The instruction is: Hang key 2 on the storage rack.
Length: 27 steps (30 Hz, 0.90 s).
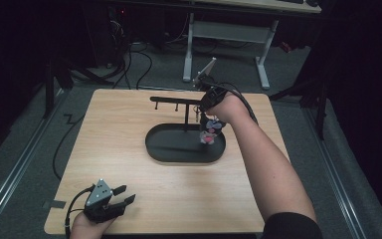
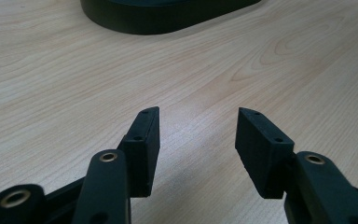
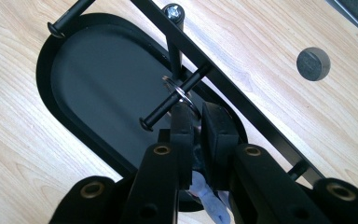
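Over the black tray, the right gripper is hanging a keychain: its ring is sitting on the stand's peg, jaws narrow and apparently loosening. Next, withdrawing cleanly. Left gripper is resting, jaws wide, empty.

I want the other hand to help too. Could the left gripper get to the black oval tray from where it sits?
Probably yes. The left gripper sits open at the near table edge, and bare wooden table lies between it and the black oval tray, with nothing in the way.

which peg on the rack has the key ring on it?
The peg right above the right gripper; a metal ring loops it. The end peg is bare.
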### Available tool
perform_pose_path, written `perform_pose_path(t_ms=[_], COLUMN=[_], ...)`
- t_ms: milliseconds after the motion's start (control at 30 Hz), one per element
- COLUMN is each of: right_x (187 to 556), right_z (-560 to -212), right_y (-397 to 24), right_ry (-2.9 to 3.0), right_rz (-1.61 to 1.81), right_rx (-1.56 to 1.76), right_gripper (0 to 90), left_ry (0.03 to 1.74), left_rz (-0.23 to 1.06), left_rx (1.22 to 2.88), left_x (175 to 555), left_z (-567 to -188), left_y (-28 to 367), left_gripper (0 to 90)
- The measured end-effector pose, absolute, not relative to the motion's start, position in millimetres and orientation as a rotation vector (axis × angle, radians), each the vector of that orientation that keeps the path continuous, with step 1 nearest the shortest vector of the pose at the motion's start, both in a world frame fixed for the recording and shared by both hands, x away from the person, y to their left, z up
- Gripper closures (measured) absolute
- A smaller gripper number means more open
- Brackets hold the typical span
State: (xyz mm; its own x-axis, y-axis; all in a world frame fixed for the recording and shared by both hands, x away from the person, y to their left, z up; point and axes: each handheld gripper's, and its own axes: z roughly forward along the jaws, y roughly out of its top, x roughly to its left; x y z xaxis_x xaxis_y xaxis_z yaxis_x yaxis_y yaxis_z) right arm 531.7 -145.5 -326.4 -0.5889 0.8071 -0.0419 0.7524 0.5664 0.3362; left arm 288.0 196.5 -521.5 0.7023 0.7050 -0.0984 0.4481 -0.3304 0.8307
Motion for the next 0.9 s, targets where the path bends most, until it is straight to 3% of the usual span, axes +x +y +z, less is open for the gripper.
perform_pose_path(t_ms=[200, 433, 900], right_x=[523, 486, 403], right_z=[-323, -324, -385], right_y=[-150, -164, -209], right_ry=[2.579, 2.531, 2.436], right_rz=[0.464, 0.593, 0.862], right_rx=[1.302, 1.275, 1.289], right_gripper=[78.8, 65.3, 56.1], left_ry=[0.889, 0.884, 0.888], left_rz=[0.353, 0.355, 0.357], left_rx=[1.979, 1.987, 2.003], left_x=[288, 287, 286], left_z=[-521, -521, -524], left_y=[197, 195, 189], left_gripper=[50.5, 49.9, 49.6])
